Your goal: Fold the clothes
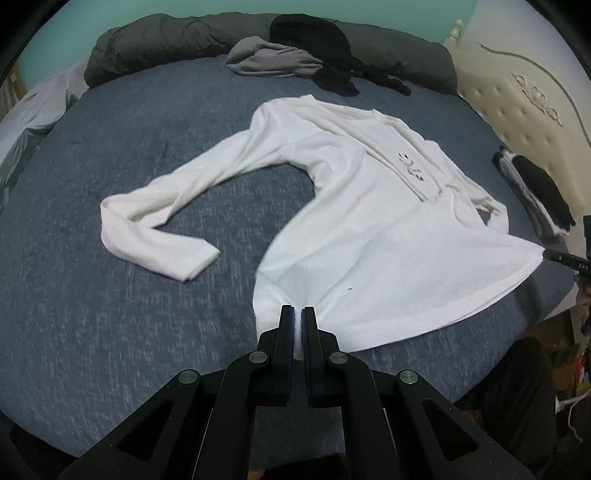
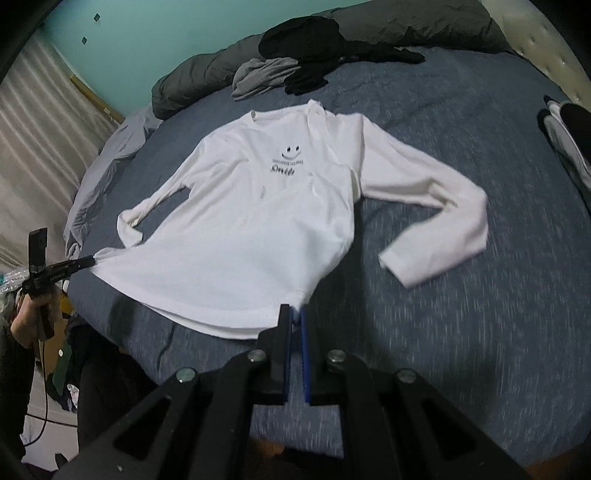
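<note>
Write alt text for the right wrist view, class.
The right gripper is shut on the hem of a white long-sleeved shirt spread on a blue bed. The left gripper pinches the hem's other corner. Dark clothes are piled beyond.

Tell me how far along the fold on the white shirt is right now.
Early. Done: the white long-sleeved shirt is spread print-up on the blue bed. In hand: the left gripper and right gripper each pinch a bottom hem corner, with the hem lifted. Left: both sleeves lie out to the sides, no body fold shows, and a grey garment and black clothes wait near the pillows.
</note>
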Tool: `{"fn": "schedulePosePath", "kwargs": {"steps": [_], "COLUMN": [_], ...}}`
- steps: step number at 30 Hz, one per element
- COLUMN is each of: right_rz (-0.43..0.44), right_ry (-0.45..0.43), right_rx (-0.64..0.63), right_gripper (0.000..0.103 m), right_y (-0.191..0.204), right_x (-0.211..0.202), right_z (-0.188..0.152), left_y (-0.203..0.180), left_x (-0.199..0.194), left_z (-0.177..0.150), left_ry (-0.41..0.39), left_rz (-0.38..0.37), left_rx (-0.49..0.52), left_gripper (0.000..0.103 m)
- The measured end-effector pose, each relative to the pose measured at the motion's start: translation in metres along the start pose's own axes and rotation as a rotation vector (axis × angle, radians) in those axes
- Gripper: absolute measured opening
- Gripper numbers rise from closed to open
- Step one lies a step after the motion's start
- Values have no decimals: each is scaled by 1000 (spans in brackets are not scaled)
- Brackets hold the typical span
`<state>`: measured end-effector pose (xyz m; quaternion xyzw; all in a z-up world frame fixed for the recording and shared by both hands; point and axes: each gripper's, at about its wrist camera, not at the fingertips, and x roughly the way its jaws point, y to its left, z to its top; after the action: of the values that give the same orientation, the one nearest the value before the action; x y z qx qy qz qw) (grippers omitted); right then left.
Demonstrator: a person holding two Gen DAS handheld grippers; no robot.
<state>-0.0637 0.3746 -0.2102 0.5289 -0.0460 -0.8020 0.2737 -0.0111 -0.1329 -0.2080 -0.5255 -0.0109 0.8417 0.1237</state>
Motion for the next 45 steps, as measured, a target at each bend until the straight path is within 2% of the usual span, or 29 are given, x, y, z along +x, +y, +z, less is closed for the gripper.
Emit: {"fn": "schedulePosePath", "kwargs": {"steps": [12, 15, 19, 27, 37, 42, 45], "right_rz": [-26, -48, -57, -56, -53, -55, -56], "right_ry": [23, 39, 55, 65, 66, 70, 72], "right_rx": [18, 21, 46, 39, 32, 36, 37], "right_gripper": [4, 4, 4, 4, 4, 4, 4], "right_y": [-17, -24, -34, -35, -30, -30, -30], "right_x": [-8, 0, 8, 12, 11, 12, 13], "right_z": [-44, -53, -60, -61, -57, -58, -57], "left_y": [-23, -23, -11, 22, 20, 17, 12], "left_x": [2, 15, 30, 20, 75, 85, 82], "left_z": [-43, -55, -69, -72, -83, -86, -85], "left_ry": [53, 90, 142, 123, 248, 265, 260], "left_rz": [-18, -28, -55, -50, -46, -45, -36], "left_rx": [13, -11, -92, -179, -180, -162, -132], "left_gripper": [4, 5, 5, 6, 6, 6, 0]}}
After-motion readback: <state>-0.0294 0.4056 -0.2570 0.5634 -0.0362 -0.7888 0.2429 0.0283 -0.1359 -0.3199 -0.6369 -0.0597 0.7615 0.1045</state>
